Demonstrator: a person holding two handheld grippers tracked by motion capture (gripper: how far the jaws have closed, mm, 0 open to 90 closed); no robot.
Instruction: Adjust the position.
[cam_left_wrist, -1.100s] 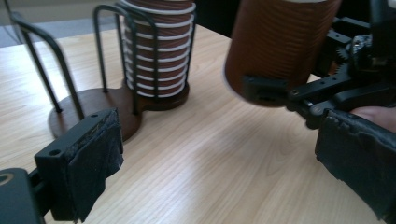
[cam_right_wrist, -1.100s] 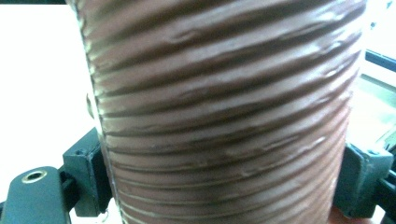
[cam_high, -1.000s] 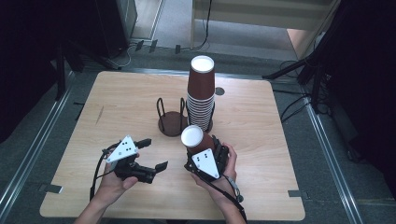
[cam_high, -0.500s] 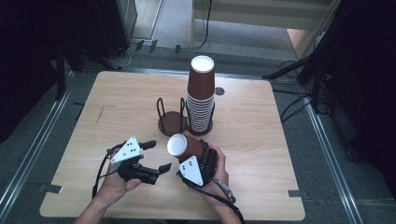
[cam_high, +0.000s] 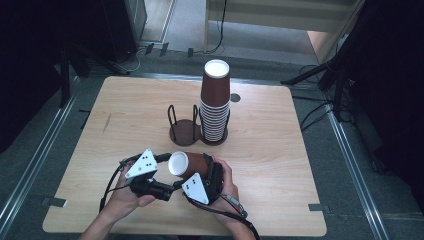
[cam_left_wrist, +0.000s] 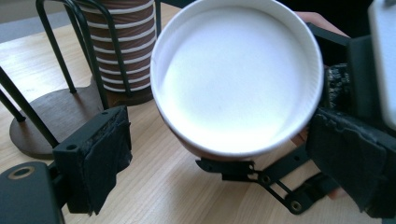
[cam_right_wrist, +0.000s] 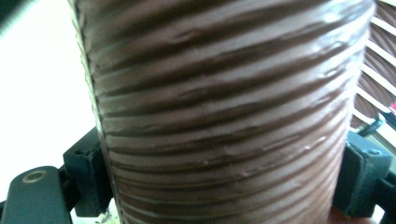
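Note:
A brown ribbed paper cup (cam_high: 192, 163) lies sideways above the table with my right gripper (cam_high: 201, 169) shut on its body. Its white round end (cam_high: 178, 164) faces left. In the right gripper view the cup's wall (cam_right_wrist: 224, 107) sits between the two pads (cam_right_wrist: 86, 182). My left gripper (cam_high: 167, 175) is open just left of it, and its jaws flank the white end (cam_left_wrist: 238, 79) without touching it. A tall stack of the same cups (cam_high: 215, 107) stands upside down in one bay of a black wire holder (cam_high: 183, 131).
The holder's left bay (cam_left_wrist: 44, 116) has a bare round base. A small round hole (cam_high: 235, 97) sits in the wooden tabletop (cam_high: 125, 115) behind the stack. Metal rails and dark stands line the table's sides.
The right gripper tipped the cup from upright onto its side and carried it left. The left gripper closed in, so the cup's white end now sits between its open jaws.

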